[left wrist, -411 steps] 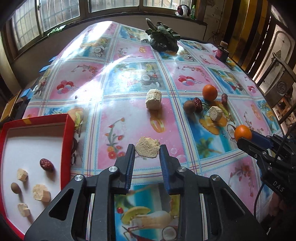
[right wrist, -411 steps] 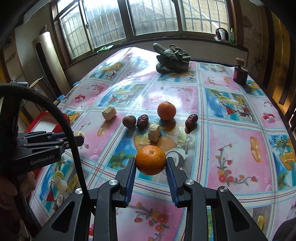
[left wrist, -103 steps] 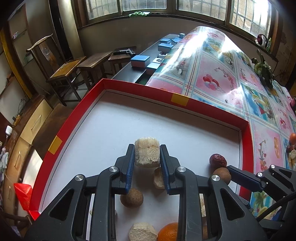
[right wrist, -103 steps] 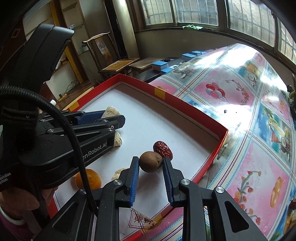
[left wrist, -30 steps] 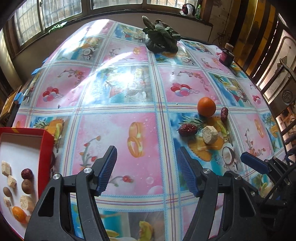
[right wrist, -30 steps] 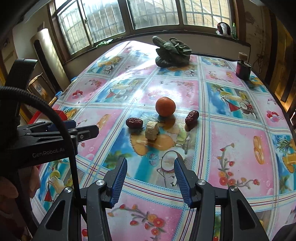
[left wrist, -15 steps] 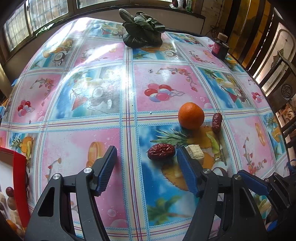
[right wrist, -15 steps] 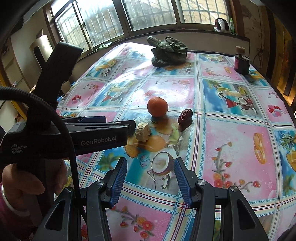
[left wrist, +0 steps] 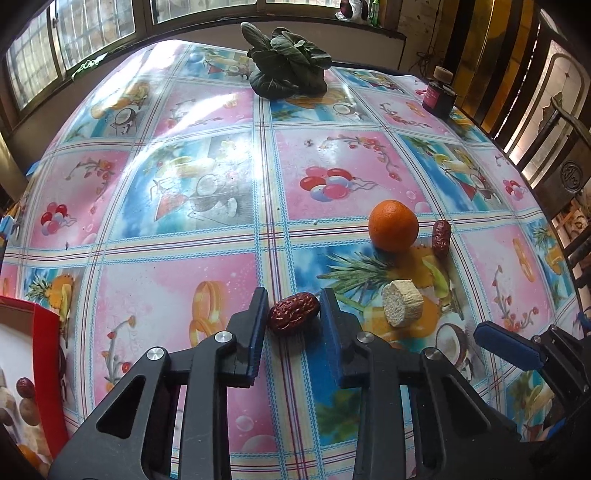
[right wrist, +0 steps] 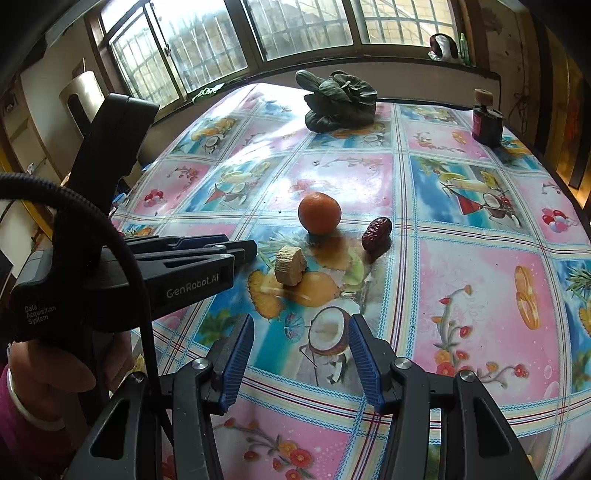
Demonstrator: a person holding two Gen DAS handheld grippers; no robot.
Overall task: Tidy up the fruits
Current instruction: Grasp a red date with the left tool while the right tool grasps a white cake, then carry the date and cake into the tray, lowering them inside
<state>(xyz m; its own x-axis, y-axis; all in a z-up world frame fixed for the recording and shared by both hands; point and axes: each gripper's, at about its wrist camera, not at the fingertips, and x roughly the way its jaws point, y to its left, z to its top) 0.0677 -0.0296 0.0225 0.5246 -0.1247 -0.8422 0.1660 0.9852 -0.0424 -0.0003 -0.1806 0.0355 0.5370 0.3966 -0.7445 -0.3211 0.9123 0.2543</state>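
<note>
Big windows (right wrist: 303,26) run behind my table (left wrist: 177,206), which wears a shiny cloth with pink and blue fruit pictures. At the far end sits a bunch of dark green leaves (left wrist: 288,62), and a small dark bottle (left wrist: 439,92) stands near the right edge.

At the low left corner of the left view I see the red tray (left wrist: 46,354) with a white floor. A red date (left wrist: 25,387) and some other bits lie in it, but they are cut off by the picture edge.

My right gripper (right wrist: 301,354) hangs above the cloth with its blue pads spread apart and nothing between them. A hand (right wrist: 48,373) holds the left tool.

My left gripper (left wrist: 293,323) is closing its jaws around a wrinkly red date (left wrist: 293,314) that lies on the cloth. The date's long side runs across, from one pad to the other, with its right end tipped a bit farther away. The left pad looks like it touches the date; I cannot tell if the right pad does yet.

Just to the right lies a pale chunk (left wrist: 402,308) with its flat cut face up. Beyond it sits a round orange (left wrist: 393,225). Another date (left wrist: 441,232) lies right beside the orange, with its long side pointing away from me.
</note>
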